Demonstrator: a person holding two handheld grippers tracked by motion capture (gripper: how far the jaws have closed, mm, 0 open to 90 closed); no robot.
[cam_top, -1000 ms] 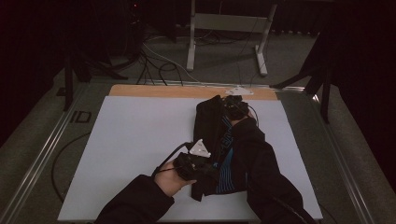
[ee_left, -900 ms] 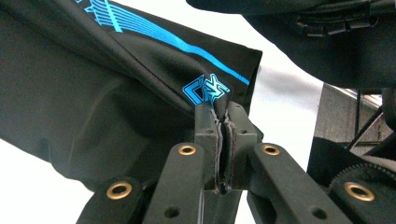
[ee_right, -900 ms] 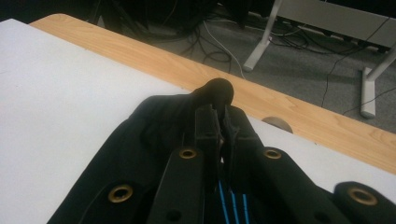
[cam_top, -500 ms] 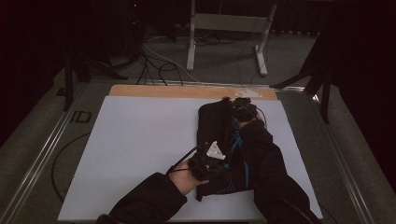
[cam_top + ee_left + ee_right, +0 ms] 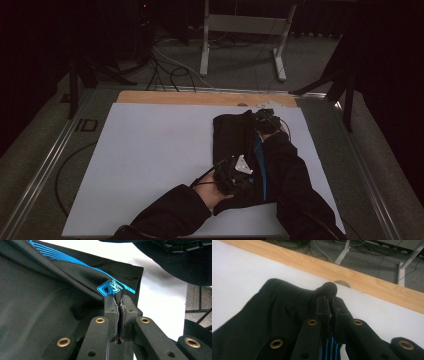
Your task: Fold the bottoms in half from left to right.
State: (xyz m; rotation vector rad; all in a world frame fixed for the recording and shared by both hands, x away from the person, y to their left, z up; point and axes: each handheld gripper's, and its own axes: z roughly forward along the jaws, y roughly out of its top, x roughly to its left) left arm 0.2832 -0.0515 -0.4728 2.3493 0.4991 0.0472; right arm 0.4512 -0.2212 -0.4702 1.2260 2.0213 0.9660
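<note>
A black garment (image 5: pixel 231 137) with blue stripes lies folded on the white table top (image 5: pixel 150 160), right of centre. My left gripper (image 5: pixel 236 172) is at its near end, shut on a fold of the black cloth beside a blue logo (image 5: pixel 110 288). Its jaws (image 5: pixel 119 300) stand pressed together on the fabric. My right gripper (image 5: pixel 267 122) is at the far end, near the wooden strip, shut on a bunched edge of the garment (image 5: pixel 287 305). Blue stripes (image 5: pixel 331 345) peek out under its jaws (image 5: pixel 330 303). The person's dark sleeves cover the garment's right side.
A wooden strip (image 5: pixel 200 97) borders the table's far edge, close in front of the right gripper (image 5: pixel 387 290). Metal rails run along both sides of the table. Cables and a stand's legs (image 5: pixel 240 45) lie on the floor beyond. Bare white surface stretches to the left.
Both hands have shifted to the right and slightly lower, carrying the garment's ends with them. The cloth now lies flatter and farther right on the table.
</note>
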